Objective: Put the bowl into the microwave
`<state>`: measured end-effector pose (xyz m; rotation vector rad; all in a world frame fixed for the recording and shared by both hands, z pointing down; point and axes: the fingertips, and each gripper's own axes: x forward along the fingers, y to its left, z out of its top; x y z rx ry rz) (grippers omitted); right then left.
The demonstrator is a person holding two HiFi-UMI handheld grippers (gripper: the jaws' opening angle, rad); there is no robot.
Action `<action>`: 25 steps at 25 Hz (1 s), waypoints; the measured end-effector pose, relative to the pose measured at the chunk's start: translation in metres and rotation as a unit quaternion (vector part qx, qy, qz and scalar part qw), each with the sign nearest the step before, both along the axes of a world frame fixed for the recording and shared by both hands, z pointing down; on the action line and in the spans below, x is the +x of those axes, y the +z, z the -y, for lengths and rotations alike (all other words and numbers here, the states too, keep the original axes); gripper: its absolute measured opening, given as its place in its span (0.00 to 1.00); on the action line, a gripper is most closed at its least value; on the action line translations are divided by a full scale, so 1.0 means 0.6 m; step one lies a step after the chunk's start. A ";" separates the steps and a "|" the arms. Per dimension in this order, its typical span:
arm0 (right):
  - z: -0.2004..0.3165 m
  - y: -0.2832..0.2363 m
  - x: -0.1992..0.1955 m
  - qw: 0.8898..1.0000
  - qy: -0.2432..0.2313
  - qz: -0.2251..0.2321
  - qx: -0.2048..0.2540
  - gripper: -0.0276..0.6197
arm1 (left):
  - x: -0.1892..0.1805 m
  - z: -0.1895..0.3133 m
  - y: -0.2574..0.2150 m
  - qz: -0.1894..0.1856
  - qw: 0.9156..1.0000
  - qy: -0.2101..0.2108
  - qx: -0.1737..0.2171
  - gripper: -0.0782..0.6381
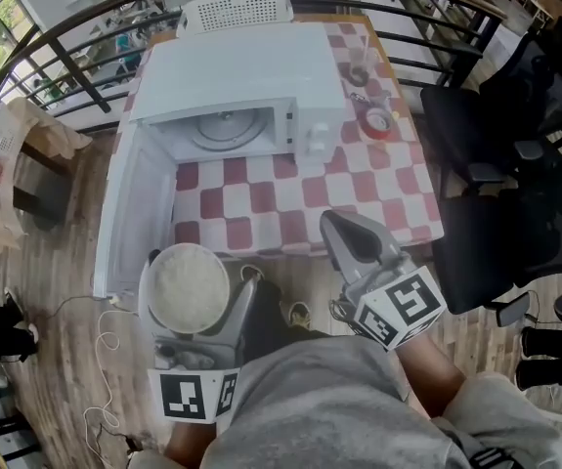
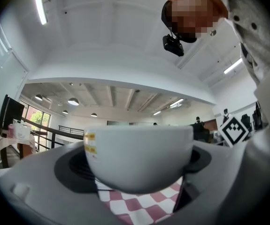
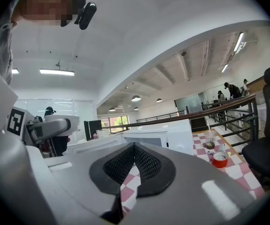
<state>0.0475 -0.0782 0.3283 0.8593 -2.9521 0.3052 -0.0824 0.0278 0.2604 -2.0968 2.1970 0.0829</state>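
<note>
A white bowl (image 1: 187, 287) is held in my left gripper (image 1: 194, 306), which is shut on it just in front of the table's near edge; the same bowl (image 2: 138, 156) fills the left gripper view between the dark pads. The white microwave (image 1: 246, 86) stands at the far side of the checkered table, its door (image 1: 129, 213) swung open toward the left and its turntable (image 1: 225, 127) bare. My right gripper (image 1: 344, 234) is shut with nothing in it, hovering over the table's near edge to the right of the bowl. In the right gripper view its pads (image 3: 135, 165) meet.
A red-lidded cup (image 1: 378, 122) and a clear glass (image 1: 359, 71) sit on the red-and-white table (image 1: 290, 198) right of the microwave. A white chair (image 1: 237, 8) stands behind it, a black office chair (image 1: 496, 164) to the right, and a railing runs along the back.
</note>
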 end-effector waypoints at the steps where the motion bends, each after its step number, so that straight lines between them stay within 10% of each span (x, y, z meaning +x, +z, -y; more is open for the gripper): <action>1: 0.002 0.001 -0.001 1.000 0.000 -0.002 0.000 0.04 | -0.002 0.002 0.001 0.000 1.000 0.000 0.000 0.82; 25: 0.092 0.026 -0.058 1.000 0.017 -0.020 -0.017 0.04 | -0.059 0.116 0.023 -0.019 0.999 0.030 -0.019 0.83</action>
